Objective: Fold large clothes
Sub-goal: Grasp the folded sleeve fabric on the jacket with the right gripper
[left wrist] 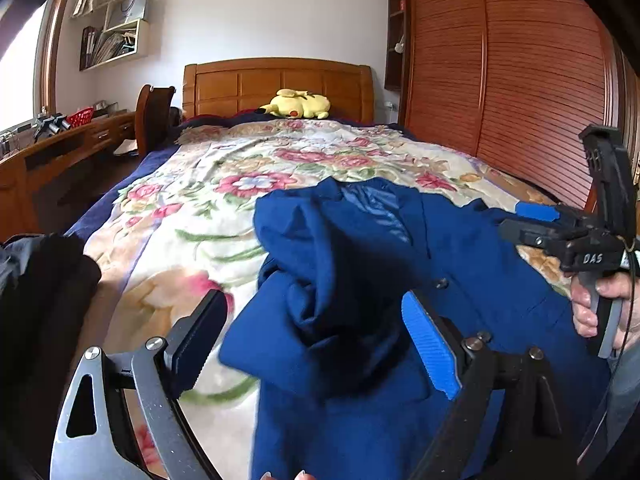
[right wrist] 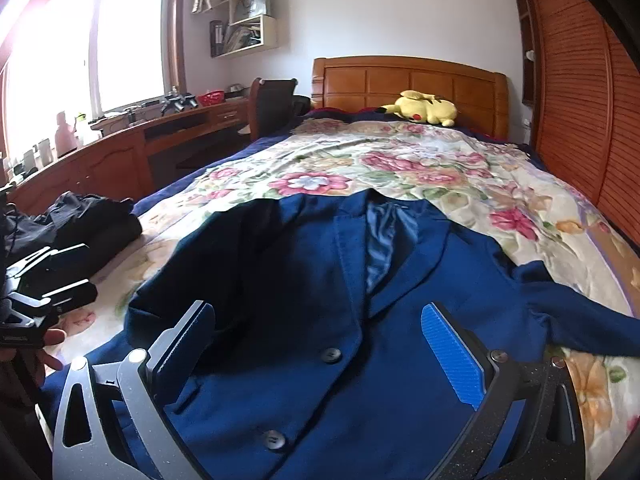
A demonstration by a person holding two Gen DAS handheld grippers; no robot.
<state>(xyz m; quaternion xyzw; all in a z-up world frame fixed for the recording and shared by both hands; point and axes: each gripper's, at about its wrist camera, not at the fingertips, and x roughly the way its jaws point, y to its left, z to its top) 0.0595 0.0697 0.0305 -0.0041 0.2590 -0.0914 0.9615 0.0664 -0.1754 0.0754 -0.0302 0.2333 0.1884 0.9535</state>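
With the blue coat point(right wrist: 320, 320) face-up near the bed's point(right wrist: 400, 160) foot edge, both grippers point(left wrist: 316, 344) point(right wrist: 320, 344) hover spread and empty, so pinching the folded-in left sleeve point(left wrist: 328, 280) seems next.

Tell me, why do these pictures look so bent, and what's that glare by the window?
Both views are fisheye: the wardrobe doors bow. Right wrist view: the window is blown out white, and the blue jacket is shadowed on its left. Left wrist view: the jacket's near edge is motion-blurred.

Dark blue wool coat point(left wrist: 400, 280) lying crumpled on the floral blanket point(left wrist: 240, 184); left gripper point(left wrist: 316, 340) spread wide above it; yellow plush toy point(left wrist: 298, 105) far, by the headboard.
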